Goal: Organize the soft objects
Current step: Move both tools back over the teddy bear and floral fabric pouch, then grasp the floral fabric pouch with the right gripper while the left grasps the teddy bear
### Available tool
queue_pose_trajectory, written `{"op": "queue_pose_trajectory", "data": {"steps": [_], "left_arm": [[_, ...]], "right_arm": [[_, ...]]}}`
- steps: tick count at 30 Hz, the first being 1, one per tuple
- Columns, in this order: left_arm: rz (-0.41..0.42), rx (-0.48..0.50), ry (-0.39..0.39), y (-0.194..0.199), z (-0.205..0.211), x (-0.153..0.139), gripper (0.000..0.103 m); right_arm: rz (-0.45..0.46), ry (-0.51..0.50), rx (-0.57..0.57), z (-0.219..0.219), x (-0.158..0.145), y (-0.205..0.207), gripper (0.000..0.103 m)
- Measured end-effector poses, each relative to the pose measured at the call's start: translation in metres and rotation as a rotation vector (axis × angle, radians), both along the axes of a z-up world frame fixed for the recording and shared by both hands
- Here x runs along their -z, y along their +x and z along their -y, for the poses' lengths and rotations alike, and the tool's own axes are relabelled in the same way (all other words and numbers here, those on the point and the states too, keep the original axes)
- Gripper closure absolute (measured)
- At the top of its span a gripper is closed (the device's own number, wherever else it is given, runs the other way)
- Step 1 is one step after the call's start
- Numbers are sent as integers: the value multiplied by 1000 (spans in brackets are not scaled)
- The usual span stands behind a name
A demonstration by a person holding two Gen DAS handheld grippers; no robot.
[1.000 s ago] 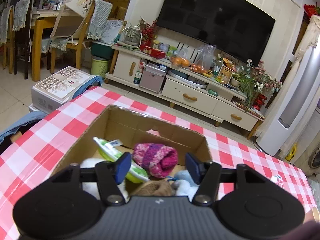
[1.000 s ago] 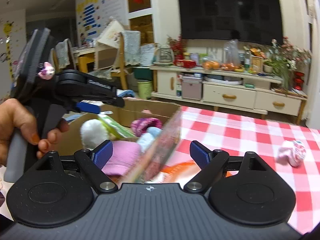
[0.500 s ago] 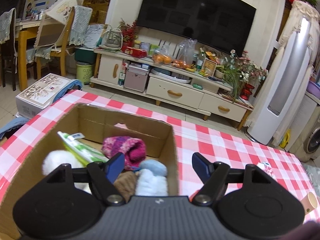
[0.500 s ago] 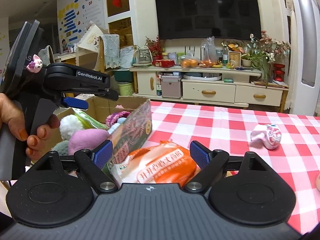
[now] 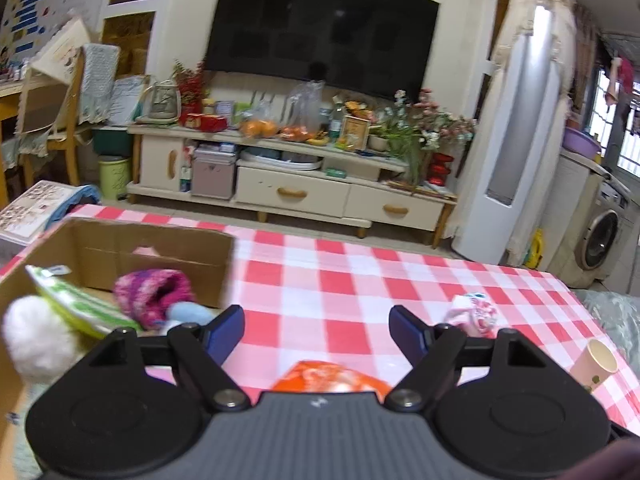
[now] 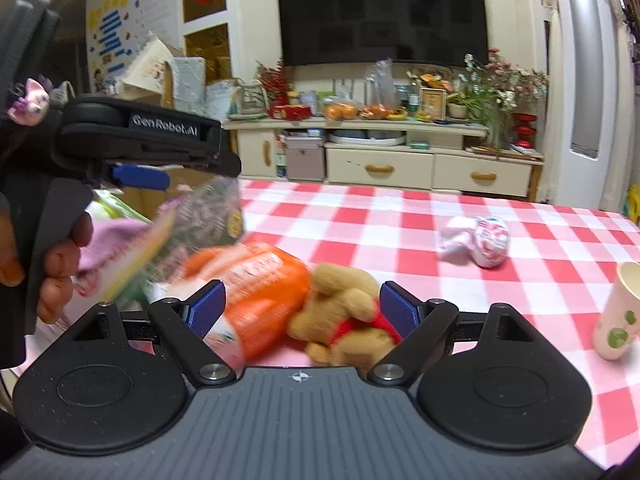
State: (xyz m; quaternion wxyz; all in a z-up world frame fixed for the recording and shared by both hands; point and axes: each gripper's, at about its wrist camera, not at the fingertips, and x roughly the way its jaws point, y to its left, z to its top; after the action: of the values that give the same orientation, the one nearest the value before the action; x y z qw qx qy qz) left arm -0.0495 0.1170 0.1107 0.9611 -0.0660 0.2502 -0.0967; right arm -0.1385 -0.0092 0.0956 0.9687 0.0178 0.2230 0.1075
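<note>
A cardboard box (image 5: 160, 248) at the left holds a white pompom (image 5: 28, 336), a green-white pouch (image 5: 76, 304), a purple-pink knit hat (image 5: 156, 292) and a pale blue soft thing (image 5: 188, 314). My left gripper (image 5: 316, 332) hovers over the checked cloth to the right of the box. Its jaws are opening with nothing between them. An orange bag (image 6: 256, 280) and a brown teddy bear (image 6: 348, 308) in a red top lie on the cloth. My right gripper (image 6: 304, 310) stands open just above them, one pad on either side. A pink-white sock bundle (image 6: 480, 240) lies farther right.
A paper cup (image 6: 618, 316) stands near the table's right edge. A hand (image 6: 60, 264) holds the left gripper at the left of the right wrist view. The box side there is blurred. Beyond the table (image 5: 360, 280) are a TV cabinet (image 5: 288, 192) and chairs.
My left gripper has swung right, from above the box contents to over the cloth, and its jaws have widened. The right gripper has shifted right and lower, and the teddy bear has come into view.
</note>
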Motion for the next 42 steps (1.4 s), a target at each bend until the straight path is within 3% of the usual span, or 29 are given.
{"op": "queue_pose_trajectory", "data": {"steps": [9,14,23,27,32,42], "left_arm": [[-15,16,8,9,33,24,24],[7,-17,72,17,46,33,24],[20,-93,97,40,54,37,24],[10,-111,63,44,50,32,24],[41,-50,66,28,63,21,23],[-44,149,119,-1,106,41,20]], "right_arm": [[-38,-44,30,23,23,13,0],[-43,-42,59,39,29,22,0],[-63,76,138,83,36,42,0],[-66,167,181,104,34,51,0],[-59,192,254,126,40,71,0],[-61,179,332,159,52,133,0]]}}
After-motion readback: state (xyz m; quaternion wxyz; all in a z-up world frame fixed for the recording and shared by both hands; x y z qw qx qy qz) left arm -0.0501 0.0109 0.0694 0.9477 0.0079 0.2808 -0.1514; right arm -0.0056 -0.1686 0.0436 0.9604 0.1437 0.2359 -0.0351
